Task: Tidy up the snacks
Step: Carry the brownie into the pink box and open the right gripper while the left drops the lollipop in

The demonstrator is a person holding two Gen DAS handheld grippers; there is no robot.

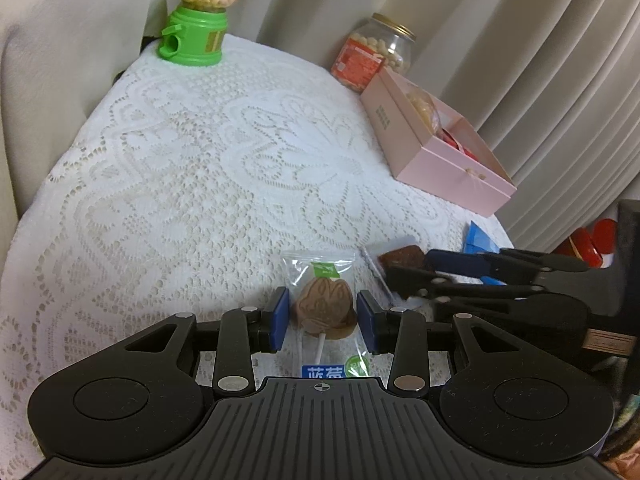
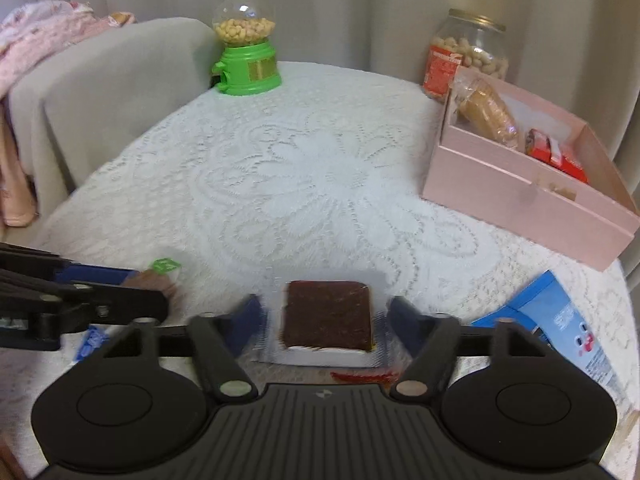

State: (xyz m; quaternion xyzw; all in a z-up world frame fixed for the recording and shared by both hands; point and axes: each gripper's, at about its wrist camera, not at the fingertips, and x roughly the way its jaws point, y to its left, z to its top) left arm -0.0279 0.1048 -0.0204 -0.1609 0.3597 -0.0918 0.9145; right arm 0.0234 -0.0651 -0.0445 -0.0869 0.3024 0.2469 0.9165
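Left wrist view: the left gripper (image 1: pixel 322 316) sat low over the lace tablecloth (image 1: pixel 192 184) at the near edge. Its blue pads (image 1: pixel 280 318) were spread, one on each side of a wrapped brown lollipop (image 1: pixel 325 309); a gap showed on both sides, so no contact with the candy, though contact with the clear wrapper could not be told. The lollipop lay flat, stick pointing toward the camera. Just to the right, the right gripper (image 1: pixel 416 270) reached in from the right edge with a dark brown bar (image 1: pixel 400 257) at its tips. A blue packet (image 1: pixel 480 240) lay beyond it. A pink box (image 1: pixel 444 152) stood far right, open, with snacks inside. A glass jar (image 1: pixel 376 54) stood behind the box; a green candy dispenser (image 1: pixel 198 20) stood far left.

Right wrist view: the right gripper (image 2: pixel 326 316) had its pads (image 2: pixel 250 320) spread on both sides of the dark brown bar (image 2: pixel 328 314), which lay flat in its clear wrapper on the tablecloth (image 2: pixel 320 168). Gaps showed on both sides. The left gripper (image 2: pixel 152 284) came in from the left, with the lollipop (image 2: pixel 154 278) blurred at its tips. The blue packet (image 2: pixel 560 320) lay near right. The pink box (image 2: pixel 520 196) stood far right, with a wrapped roll and red packets in it.
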